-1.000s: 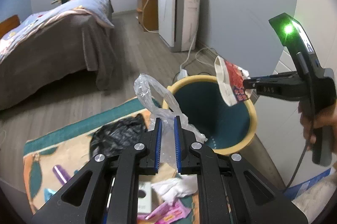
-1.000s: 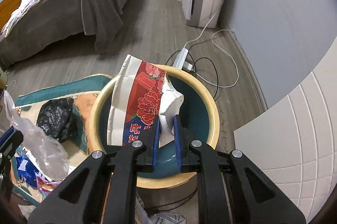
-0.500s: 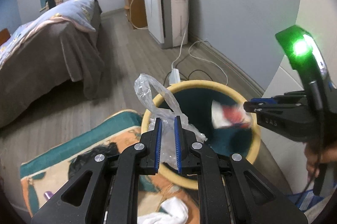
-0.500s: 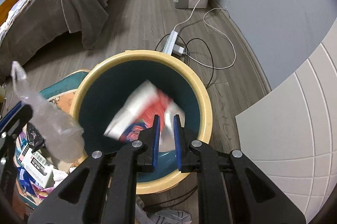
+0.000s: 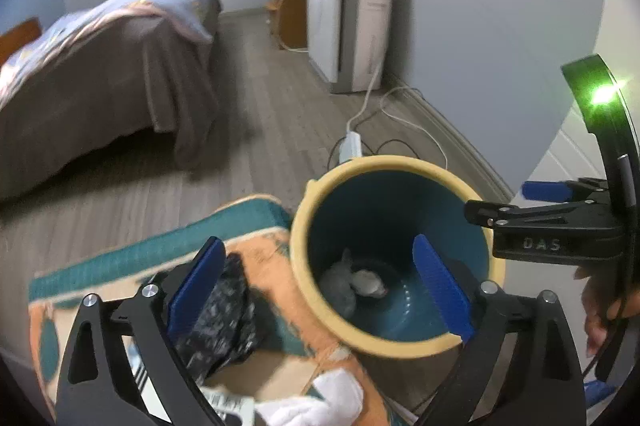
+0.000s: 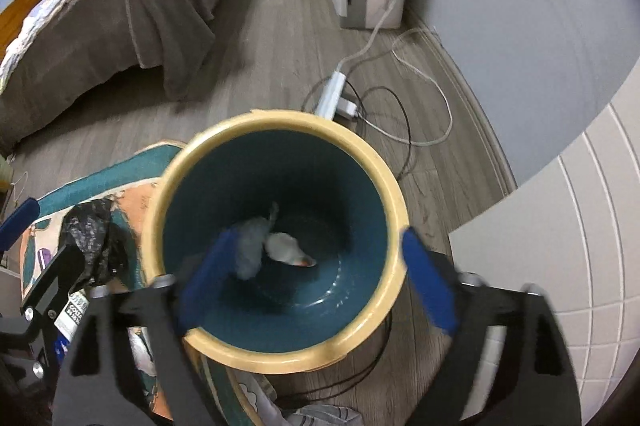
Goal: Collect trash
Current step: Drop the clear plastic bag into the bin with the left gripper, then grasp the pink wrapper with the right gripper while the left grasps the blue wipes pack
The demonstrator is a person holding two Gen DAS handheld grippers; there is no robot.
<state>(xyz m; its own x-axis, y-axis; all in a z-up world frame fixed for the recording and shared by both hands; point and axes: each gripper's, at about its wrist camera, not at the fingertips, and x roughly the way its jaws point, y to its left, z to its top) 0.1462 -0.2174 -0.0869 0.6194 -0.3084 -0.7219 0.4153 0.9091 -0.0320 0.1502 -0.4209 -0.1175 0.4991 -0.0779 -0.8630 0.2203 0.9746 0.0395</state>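
Trash (image 6: 280, 244) lies in upright bin (image 6: 276, 124); both jaws just opened wide, empty.

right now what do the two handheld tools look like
Both are black plastic with silver screws and ribbed blue pads on the fingers. The left tool fills its own view; the right tool carries pale "DAS" lettering, a curved black handle with a green light, and a black cable.
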